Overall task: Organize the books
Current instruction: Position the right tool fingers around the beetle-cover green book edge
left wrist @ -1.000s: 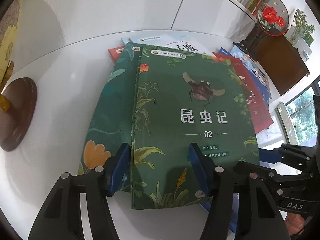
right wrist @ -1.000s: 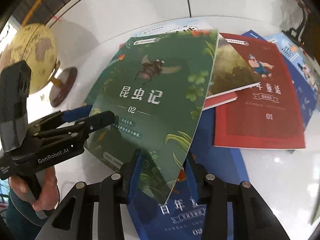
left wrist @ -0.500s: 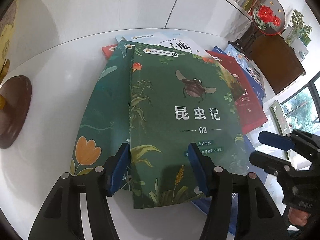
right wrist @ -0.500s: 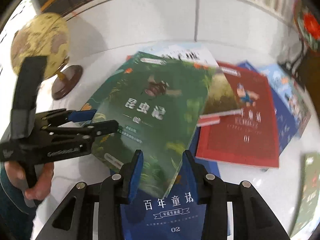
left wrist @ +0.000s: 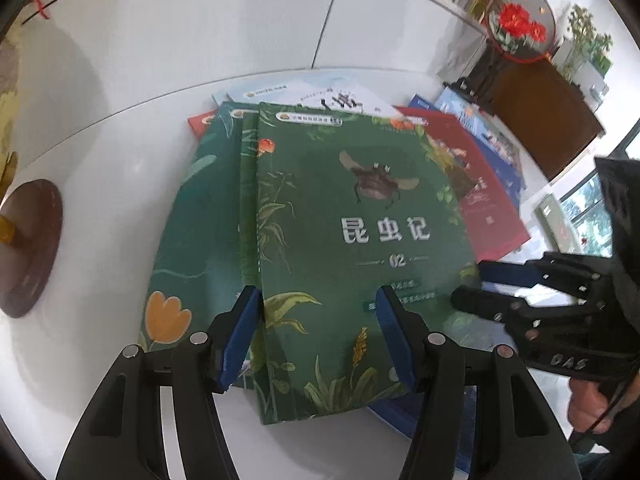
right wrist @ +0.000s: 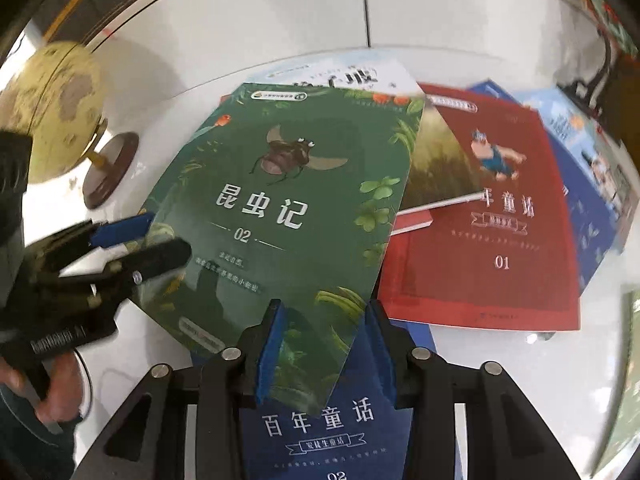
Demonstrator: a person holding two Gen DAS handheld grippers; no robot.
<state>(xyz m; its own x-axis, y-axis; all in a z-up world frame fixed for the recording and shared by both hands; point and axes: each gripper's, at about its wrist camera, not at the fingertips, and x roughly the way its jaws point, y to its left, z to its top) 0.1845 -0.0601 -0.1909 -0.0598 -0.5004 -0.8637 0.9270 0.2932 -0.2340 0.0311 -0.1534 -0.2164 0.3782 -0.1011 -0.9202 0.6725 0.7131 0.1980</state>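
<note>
The green insect book marked 02 [left wrist: 360,208] [right wrist: 288,184] lies on top of a second green book [left wrist: 192,240], with a red book [right wrist: 500,240] and a dark blue book [right wrist: 320,428] partly beneath it. My left gripper [left wrist: 316,336] [right wrist: 148,240] hovers open over the top book's near left part, its left finger beside the spine edge. My right gripper [right wrist: 326,344] [left wrist: 480,288] is open at the book's near right corner. That corner lies between its blue pads, and they do not press on it.
The books lie spread on a white table [left wrist: 100,160]. A globe [right wrist: 56,112] on a brown base [left wrist: 28,244] stands at the left. More books overlap at the back right [right wrist: 592,148]. A wooden cabinet [left wrist: 548,120] and a red flower fan [left wrist: 520,28] stand beyond.
The right gripper drew away from the green book, then came back to its near right corner. The left gripper has stayed over the book's near left part.
</note>
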